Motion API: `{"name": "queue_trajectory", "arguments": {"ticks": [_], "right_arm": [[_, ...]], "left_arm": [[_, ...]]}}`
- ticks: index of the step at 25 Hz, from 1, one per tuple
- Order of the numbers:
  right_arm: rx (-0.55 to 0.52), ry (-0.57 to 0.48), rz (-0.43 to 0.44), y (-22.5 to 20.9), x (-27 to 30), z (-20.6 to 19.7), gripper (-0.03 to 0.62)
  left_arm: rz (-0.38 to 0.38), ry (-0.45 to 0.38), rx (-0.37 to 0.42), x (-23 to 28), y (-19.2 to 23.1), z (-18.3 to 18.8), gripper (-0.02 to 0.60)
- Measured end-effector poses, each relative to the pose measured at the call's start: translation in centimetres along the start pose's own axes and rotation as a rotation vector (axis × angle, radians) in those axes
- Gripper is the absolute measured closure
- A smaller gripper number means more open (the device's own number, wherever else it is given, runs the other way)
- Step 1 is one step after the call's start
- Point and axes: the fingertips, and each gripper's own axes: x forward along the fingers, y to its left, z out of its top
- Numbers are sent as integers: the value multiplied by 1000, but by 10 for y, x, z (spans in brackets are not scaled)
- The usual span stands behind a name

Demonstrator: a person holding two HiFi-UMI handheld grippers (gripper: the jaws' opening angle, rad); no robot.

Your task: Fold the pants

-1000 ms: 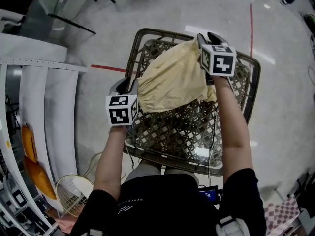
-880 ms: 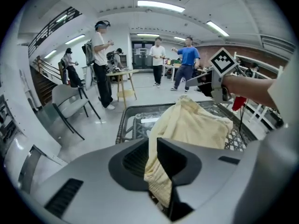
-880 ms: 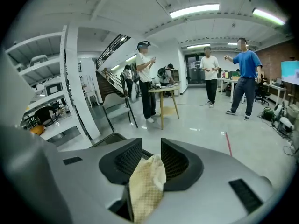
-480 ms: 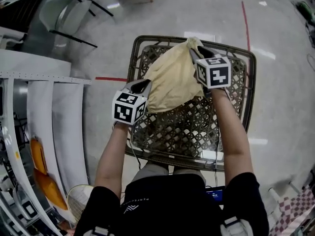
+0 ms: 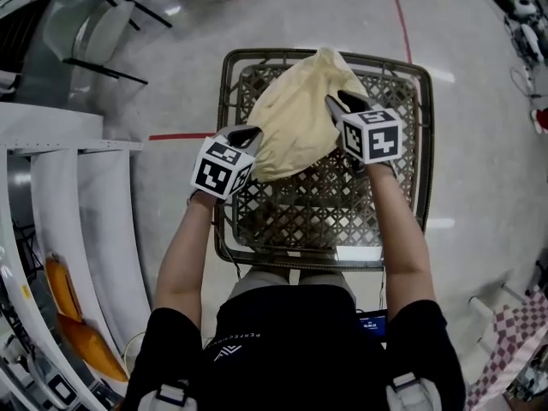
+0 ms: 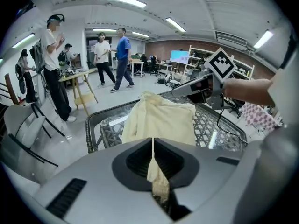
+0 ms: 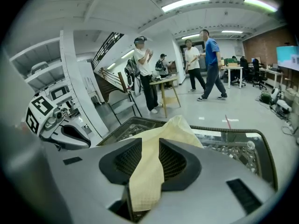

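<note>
Over on the left, had the left gripper (image 5: 247, 135) clamped on a thin edge of the cream pants (image 5: 295, 114), jaws squeezed nearly flat together on the cloth. Held the pants bunched and stretched between both grippers, over the far half of the woven table (image 5: 300, 217); could not tell whether touching the lattice. On the right, had the right gripper (image 5: 338, 103) clamped on a thicker fold, jaws wedged apart by the cloth.

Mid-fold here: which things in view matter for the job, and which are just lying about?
Job: pants, gripped by left tongs and right tongs; wicker table beneath.
Lying about: white shelving, chair, bystanders.
</note>
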Motion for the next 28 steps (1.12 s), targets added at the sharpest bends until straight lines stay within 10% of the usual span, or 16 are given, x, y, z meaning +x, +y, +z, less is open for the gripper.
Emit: {"name": "queue_trajectory", "arguments": {"ticks": [21,28], "right_arm": [[67,99,166,145,12,-86,476],[78,133,222,179,26,-106,450]], "left_arm": [[-188,28,163,-6,10,-46,559],[-307,68,288,7,0,-47,453]]}}
